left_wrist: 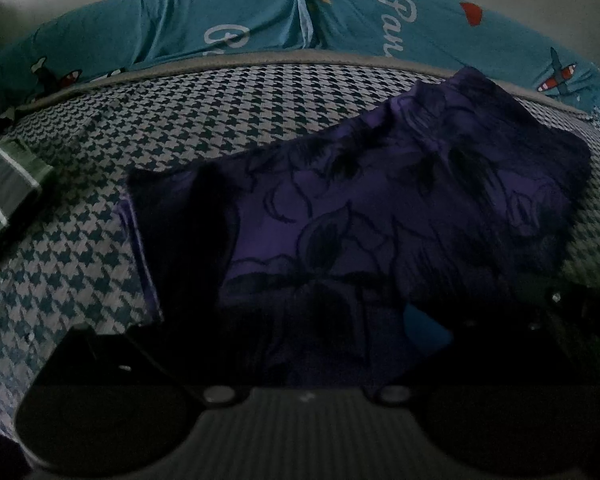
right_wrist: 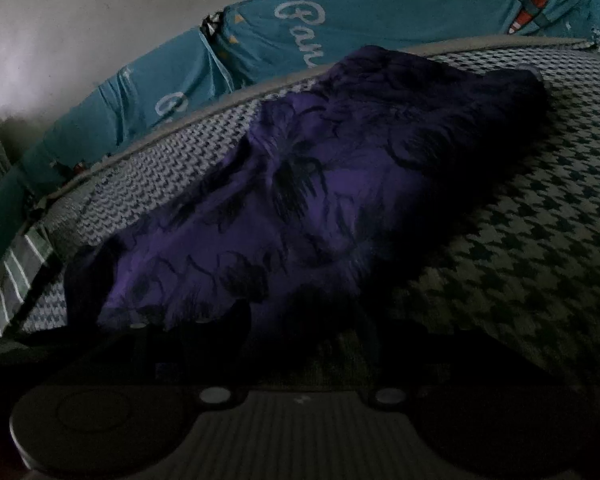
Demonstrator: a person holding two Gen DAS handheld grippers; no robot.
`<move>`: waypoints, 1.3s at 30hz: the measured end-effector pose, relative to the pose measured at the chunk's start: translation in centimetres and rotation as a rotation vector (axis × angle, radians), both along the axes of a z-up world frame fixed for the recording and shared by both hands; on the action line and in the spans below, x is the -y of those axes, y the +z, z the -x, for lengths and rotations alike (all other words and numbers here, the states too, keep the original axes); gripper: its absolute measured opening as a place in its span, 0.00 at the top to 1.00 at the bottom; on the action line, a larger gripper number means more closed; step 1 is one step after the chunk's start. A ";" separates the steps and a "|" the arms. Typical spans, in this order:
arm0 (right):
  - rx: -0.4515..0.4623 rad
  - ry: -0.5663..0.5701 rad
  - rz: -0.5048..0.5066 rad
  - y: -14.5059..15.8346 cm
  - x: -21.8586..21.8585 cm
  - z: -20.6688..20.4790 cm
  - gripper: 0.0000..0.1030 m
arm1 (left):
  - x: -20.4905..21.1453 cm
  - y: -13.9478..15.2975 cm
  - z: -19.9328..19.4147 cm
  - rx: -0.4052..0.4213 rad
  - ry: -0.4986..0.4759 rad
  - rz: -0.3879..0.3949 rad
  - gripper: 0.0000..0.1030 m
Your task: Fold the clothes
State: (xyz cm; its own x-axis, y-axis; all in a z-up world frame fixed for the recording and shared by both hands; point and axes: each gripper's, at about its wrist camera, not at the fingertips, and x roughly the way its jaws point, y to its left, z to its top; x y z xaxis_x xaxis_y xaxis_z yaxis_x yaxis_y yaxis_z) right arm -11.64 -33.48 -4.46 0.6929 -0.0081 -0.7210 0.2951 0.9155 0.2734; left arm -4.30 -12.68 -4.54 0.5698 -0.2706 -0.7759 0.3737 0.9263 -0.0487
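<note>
Left fingers (left_wrist: pixel 428 328) buried under dark purple garment (left_wrist: pixel 380 208); right fingers lost in shadow; striped cloth (left_wrist: pixel 4 196) cut off at edge.

- This is looking like a bedroom in a home: a bed (left_wrist: pixel 100 208) is taking up most of what I am seeing, its houndstooth cover spreading out in both views.
- A grey piped edge (left_wrist: pixel 260 58) is running along the far side of that cover.
- Beyond it, teal bedding (left_wrist: pixel 260 8) printed with cursive lettering, little aeroplanes and red and yellow shapes is lying bunched against a plain pale wall (right_wrist: pixel 80 20).
- A purple patterned garment (right_wrist: pixel 300 200) is lying spread on the bed, and a green striped cloth (left_wrist: pixel 4 196) is sitting at the bed's left edge.
- The light is staying dim, indoor.
</note>
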 end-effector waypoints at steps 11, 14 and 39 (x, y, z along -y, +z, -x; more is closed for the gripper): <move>-0.013 0.004 0.032 0.3 -1.5 1.5 0.42 | -3.4 1.2 1.9 0.055 0.086 0.047 0.00; -0.021 0.006 0.063 0.4 -2.1 1.6 0.42 | -4.2 0.8 1.8 0.037 0.119 0.038 0.00; -0.120 0.008 0.159 0.4 -4.4 1.0 0.42 | -6.2 -0.7 1.1 0.006 0.210 0.027 0.00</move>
